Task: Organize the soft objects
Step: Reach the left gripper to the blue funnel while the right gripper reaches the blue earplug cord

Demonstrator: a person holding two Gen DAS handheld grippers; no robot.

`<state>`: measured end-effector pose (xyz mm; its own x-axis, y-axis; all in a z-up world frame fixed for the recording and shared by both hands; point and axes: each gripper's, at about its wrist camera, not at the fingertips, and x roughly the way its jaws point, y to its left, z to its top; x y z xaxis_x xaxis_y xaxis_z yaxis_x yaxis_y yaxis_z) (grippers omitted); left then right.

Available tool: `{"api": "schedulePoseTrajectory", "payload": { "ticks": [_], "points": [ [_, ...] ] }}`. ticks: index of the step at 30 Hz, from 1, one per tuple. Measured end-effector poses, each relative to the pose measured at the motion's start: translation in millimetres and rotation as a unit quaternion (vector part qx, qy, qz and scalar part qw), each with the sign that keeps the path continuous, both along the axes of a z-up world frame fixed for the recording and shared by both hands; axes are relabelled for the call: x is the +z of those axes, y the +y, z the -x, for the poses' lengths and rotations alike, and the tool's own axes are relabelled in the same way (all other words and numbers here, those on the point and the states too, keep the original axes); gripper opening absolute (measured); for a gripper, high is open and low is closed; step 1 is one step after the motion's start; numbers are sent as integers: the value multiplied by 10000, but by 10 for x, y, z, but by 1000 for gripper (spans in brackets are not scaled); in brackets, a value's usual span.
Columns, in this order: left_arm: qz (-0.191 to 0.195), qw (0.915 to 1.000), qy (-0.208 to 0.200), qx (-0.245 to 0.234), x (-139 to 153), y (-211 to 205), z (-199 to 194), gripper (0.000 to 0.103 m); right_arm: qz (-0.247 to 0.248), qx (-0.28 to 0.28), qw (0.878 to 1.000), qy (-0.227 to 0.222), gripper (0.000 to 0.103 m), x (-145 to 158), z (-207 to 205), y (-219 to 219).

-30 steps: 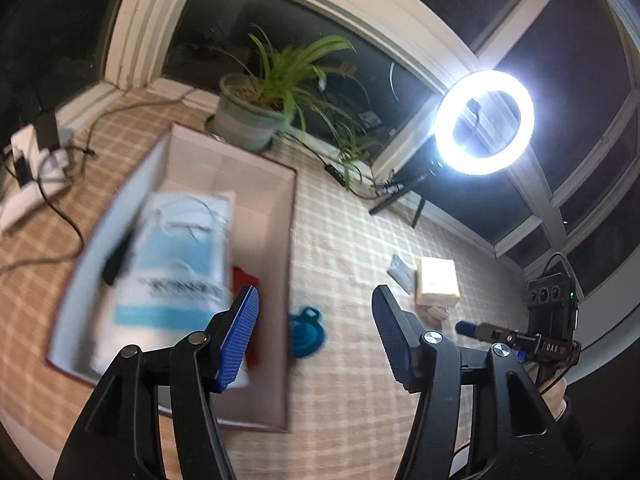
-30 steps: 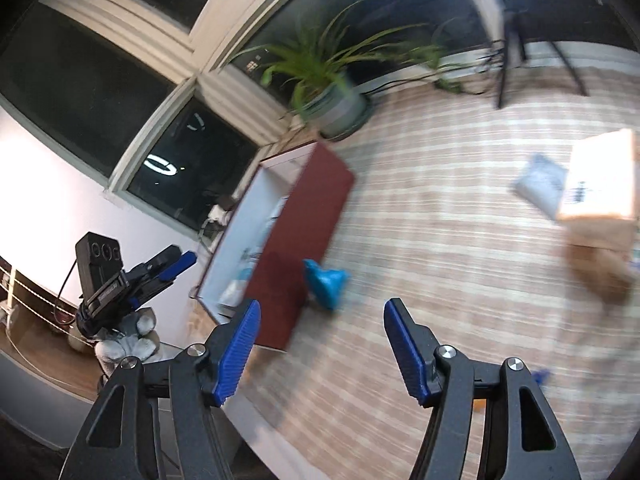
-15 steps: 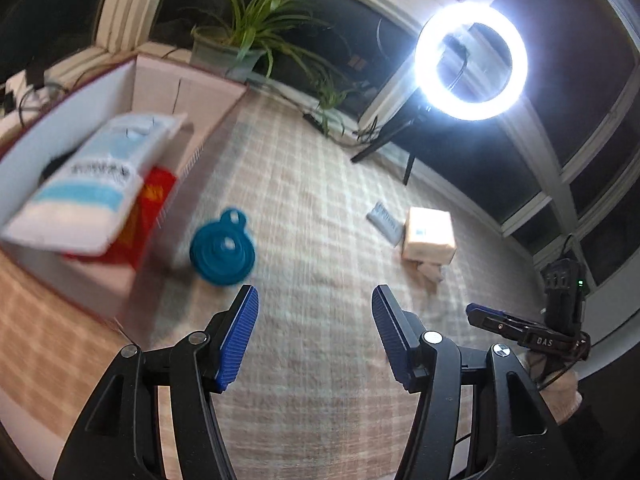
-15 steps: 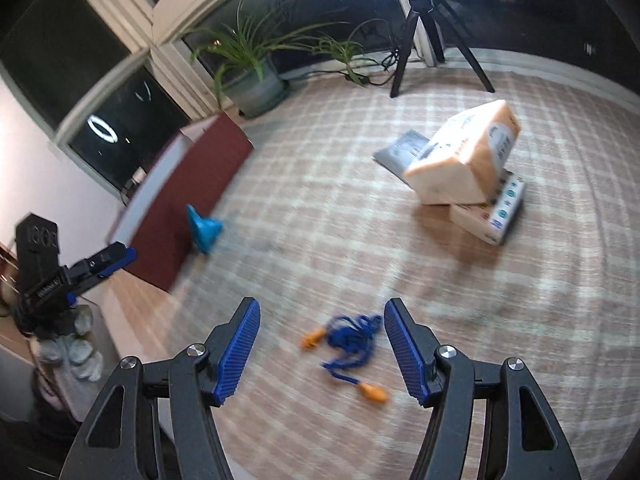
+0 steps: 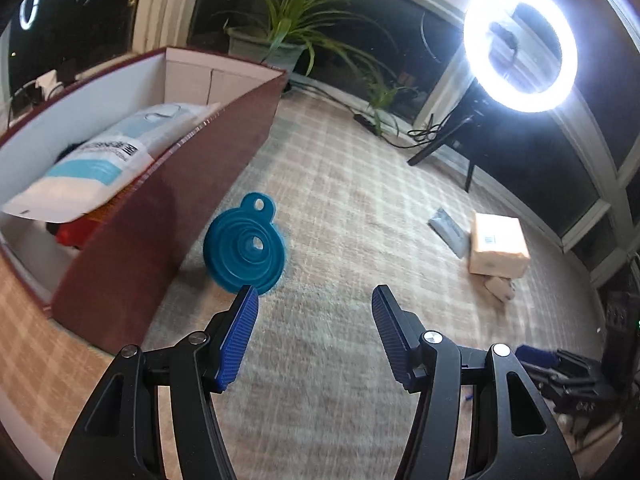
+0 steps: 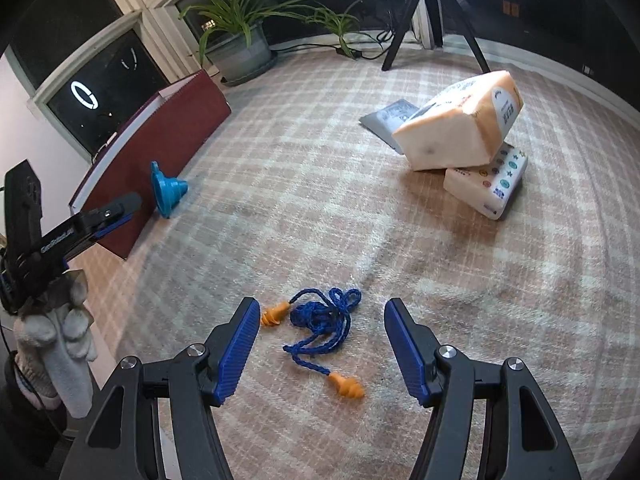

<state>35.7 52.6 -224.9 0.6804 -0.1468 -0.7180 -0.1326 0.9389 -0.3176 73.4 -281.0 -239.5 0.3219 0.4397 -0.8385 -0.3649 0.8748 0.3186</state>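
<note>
A blue collapsible funnel [image 5: 245,250] leans against the dark red box [image 5: 168,216], just ahead of my open, empty left gripper [image 5: 314,336]. The box holds a white-and-blue soft pack [image 5: 96,164] over a red item. My right gripper [image 6: 320,352] is open and empty, low over orange earplugs on a blue cord [image 6: 320,328]. A tan tissue pack [image 6: 460,128] rests on a white pack [image 6: 486,184], with a grey pouch [image 6: 386,118] behind. The funnel [image 6: 166,188] and box [image 6: 156,148] also show in the right wrist view.
A checked rug [image 6: 320,200] covers the floor. A potted plant [image 6: 240,48] and a tripod [image 6: 432,12] with a ring light [image 5: 520,44] stand by the windows. Cables run along the far wall. The left gripper [image 6: 84,224] shows at the left of the right wrist view.
My left gripper has moved off the box and down toward the funnel. My right gripper has swung right and lowered over the earplugs.
</note>
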Motion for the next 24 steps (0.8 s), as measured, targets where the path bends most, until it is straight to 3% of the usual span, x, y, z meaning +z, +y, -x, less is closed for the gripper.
{"api": "schedulePoseTrajectory", "payload": {
  "ticks": [12, 24],
  "points": [
    [-442, 9987, 137, 220, -222, -53, -297, 58, 231, 221, 9992, -241, 61, -163, 82, 95],
    [-505, 9982, 77, 328, -280, -41, -454, 58, 784, 552, 9923, -778, 61, -353, 176, 289]
  ]
}}
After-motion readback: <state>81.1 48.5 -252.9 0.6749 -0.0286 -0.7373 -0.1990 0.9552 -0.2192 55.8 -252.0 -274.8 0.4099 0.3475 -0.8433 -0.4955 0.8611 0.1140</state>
